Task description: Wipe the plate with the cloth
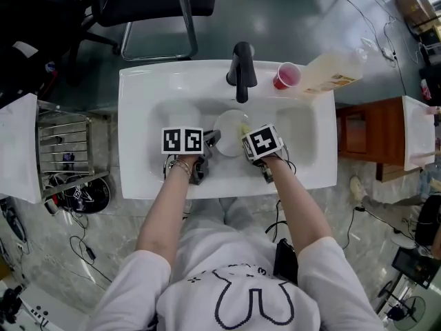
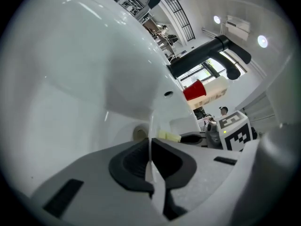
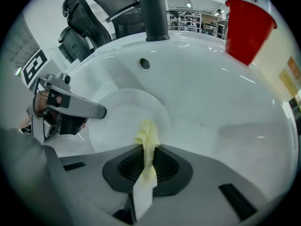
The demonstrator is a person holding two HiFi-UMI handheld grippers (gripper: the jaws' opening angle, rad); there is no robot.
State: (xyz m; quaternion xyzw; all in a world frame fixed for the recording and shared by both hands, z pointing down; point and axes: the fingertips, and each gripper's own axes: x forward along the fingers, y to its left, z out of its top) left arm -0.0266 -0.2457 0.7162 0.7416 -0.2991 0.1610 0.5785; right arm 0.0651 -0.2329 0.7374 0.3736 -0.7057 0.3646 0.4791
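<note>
White sink [image 1: 138, 116] holds the plate [image 1: 229, 126], and the left hand-held gripper [image 1: 210, 142] pinches its rim tight. The right hand-held gripper [image 1: 245, 143] squeezes the yellow cloth [image 3: 146, 135] by the plate. Hard rubbing could pull the thin rim loose.

The white round plate [image 1: 231, 126] lay in the basin of the white ceramic sink [image 1: 141, 116], between the two tools. The left gripper [image 1: 211, 141] sat at its left edge, jaws closed on the rim. The right gripper [image 1: 247, 142] sat at its right edge, and the pale yellow cloth [image 3: 147, 142] clamped in its jaws reached ahead over the plate. Beyond both grippers stood the black metal faucet [image 1: 241, 71]. The red plastic cup [image 1: 286, 76] stood on the sink's rim, ahead and right of the right gripper.
</note>
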